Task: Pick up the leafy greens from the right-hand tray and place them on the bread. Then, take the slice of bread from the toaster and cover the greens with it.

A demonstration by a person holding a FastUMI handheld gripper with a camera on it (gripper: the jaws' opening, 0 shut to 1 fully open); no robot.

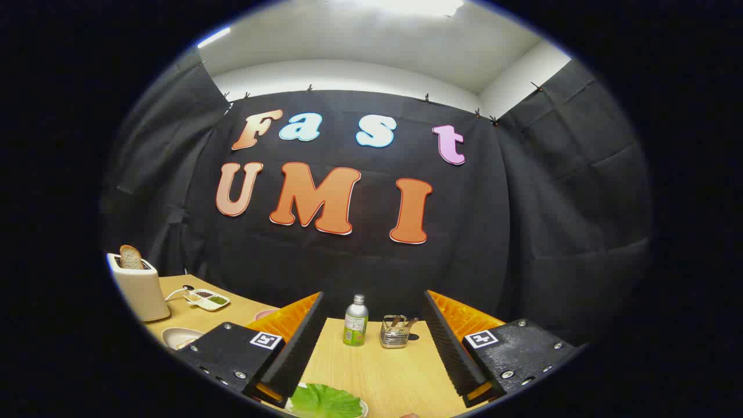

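Leafy greens [326, 400] lie on a white tray [363, 409] low between the fingers, close to the near one on the left side. Gripper [371, 339] fingers stand wide apart over the wooden table [383, 371], holding nothing. Just beyond them, a small bottle [356, 320] and a wire basket [396, 332] sit side by side. Well off to the left, a white toaster [138, 287] carries a slice of bread [131, 257] upright in its slot, with a divided dish [207, 299] beside it and a bowl [180, 337] nearer the left finger.
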